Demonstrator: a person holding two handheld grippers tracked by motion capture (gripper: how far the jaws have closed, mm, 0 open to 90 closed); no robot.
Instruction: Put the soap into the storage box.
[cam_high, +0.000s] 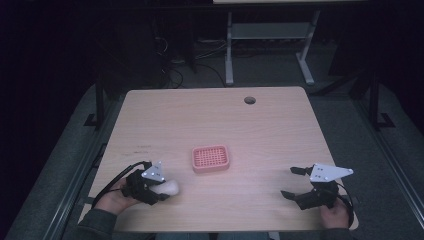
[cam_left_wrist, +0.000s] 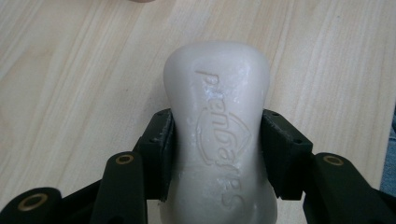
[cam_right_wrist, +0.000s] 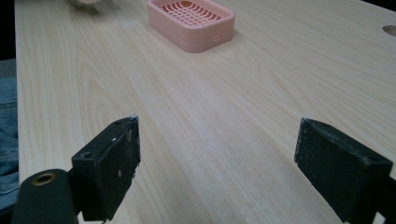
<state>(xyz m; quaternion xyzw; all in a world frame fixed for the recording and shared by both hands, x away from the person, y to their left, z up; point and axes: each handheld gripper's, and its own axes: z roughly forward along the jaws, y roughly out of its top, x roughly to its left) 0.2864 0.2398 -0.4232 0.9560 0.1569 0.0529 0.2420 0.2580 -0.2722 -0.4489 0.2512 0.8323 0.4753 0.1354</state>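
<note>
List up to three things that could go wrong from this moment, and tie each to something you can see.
1. The soap bar looks smooth, and the left hand-held gripper clamps only its rear half, so it might slip or pivot when carried.
2. The pink soap dish is small and stands loose on the table; a careless placement could nudge it.
3. The right hand-held gripper is open and far from the dish, so it cannot steady it.
</note>
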